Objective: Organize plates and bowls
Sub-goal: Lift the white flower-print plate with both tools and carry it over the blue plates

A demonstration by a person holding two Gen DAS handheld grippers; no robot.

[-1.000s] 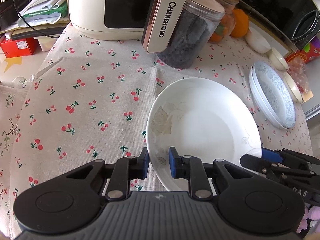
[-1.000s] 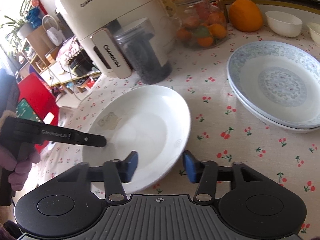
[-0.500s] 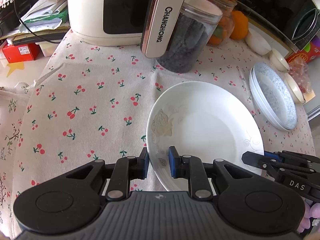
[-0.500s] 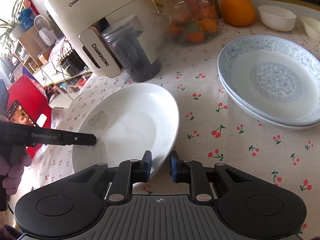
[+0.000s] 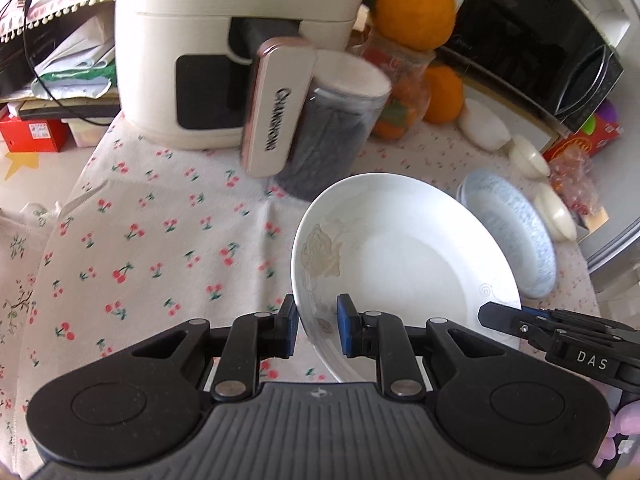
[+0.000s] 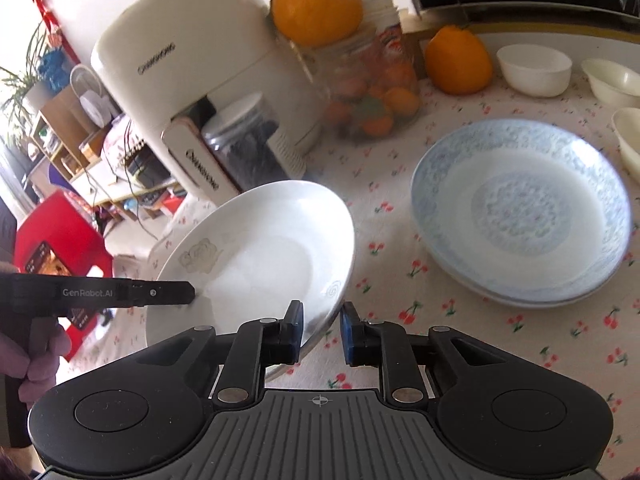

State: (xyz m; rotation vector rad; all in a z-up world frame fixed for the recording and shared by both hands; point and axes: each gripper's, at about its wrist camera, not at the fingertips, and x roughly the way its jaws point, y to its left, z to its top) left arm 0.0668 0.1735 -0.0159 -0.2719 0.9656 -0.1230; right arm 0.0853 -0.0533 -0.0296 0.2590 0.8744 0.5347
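A white plate (image 5: 404, 268) with a faint flower print is held off the cherry-print tablecloth by both grippers. My left gripper (image 5: 316, 322) is shut on its left rim. My right gripper (image 6: 322, 326) is shut on its right rim; the plate (image 6: 260, 264) tilts up there. A stack of blue-patterned plates (image 6: 520, 216) sits to the right, also in the left wrist view (image 5: 516, 228). Small white bowls (image 6: 534, 70) stand at the back right.
A cream air fryer (image 5: 224, 60) and a dark-filled jar (image 5: 332, 140) stand behind the plate. A jar of fruit with an orange on top (image 6: 320, 12) and another orange (image 6: 458, 62) are at the back. A microwave (image 5: 536, 40) is far right.
The right gripper closed on the plate's rim. Both grippers then raised the plate off the cloth and tilted it; the views rose with it.
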